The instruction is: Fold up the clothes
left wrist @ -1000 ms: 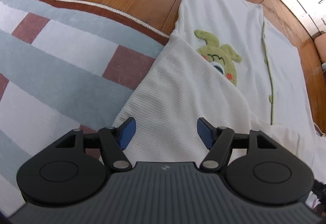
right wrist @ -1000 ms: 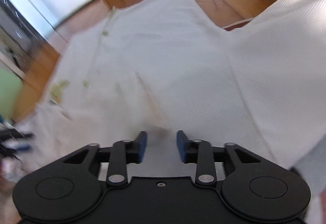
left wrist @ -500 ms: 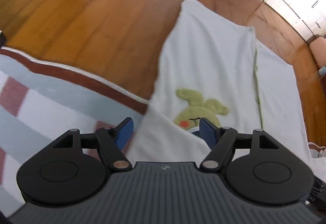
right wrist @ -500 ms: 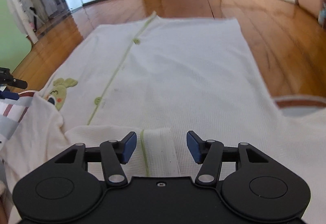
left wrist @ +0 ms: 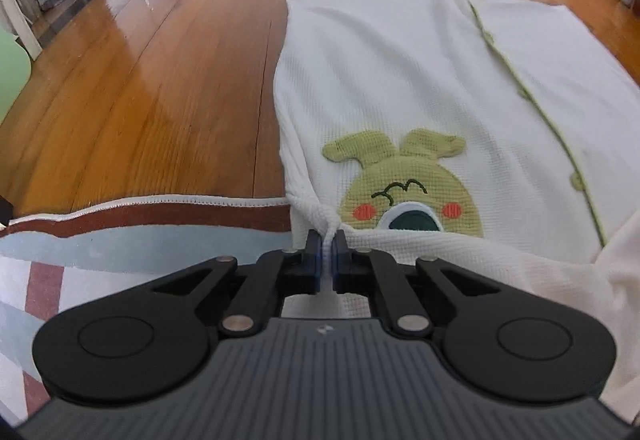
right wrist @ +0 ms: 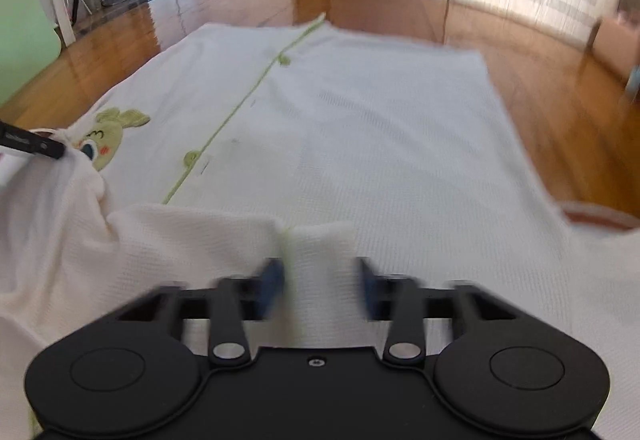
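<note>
Since half a second ago my left hand-held gripper (left wrist: 327, 256) has gone from spread wide to pinched tight on a bunched fold of the white garment (left wrist: 400, 72), right at the seam where the sleeve meets the body, beside the green cartoon patch (left wrist: 404, 192). My right hand-held gripper (right wrist: 320, 286) has its jaws apart, straddling the folded collar band (right wrist: 320, 240) at the neckline; that view is blurred, so I cannot say whether the pads touch the cloth. I see the garment lying flat, mostly on the wooden floor (left wrist: 140, 80), its near end over the striped rug (left wrist: 100, 244). A green button placket (right wrist: 240, 104) runs lengthwise down it.
</note>
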The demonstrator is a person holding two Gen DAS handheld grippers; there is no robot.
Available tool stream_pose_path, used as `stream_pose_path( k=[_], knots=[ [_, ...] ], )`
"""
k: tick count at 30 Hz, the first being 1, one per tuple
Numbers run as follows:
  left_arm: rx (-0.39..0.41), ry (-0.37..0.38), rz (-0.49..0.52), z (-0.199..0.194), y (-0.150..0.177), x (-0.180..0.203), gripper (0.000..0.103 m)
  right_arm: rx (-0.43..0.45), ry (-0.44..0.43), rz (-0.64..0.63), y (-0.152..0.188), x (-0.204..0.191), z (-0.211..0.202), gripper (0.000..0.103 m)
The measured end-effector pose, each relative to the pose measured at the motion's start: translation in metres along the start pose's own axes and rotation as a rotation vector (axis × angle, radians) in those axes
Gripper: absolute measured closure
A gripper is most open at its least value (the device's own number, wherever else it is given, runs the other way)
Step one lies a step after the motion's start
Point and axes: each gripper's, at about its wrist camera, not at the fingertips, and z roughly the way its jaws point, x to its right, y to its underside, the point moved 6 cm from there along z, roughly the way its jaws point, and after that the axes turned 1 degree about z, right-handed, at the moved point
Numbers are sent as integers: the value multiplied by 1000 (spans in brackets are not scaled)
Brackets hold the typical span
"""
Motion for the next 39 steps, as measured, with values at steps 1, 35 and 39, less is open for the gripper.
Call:
stream_pose_path(
  k=[1, 35, 39],
  knots=[
    [7, 9, -43, -3, -1, -10, 99, 37, 24, 3, -4, 1, -9, 92],
    [-172, 272, 553, -60, 67, 61, 20, -143, -67, 353, 32, 46, -26, 48],
    [-230, 347, 628, -62, 79, 70, 20, -142, -101, 441, 35, 46, -19, 48]
  ],
)
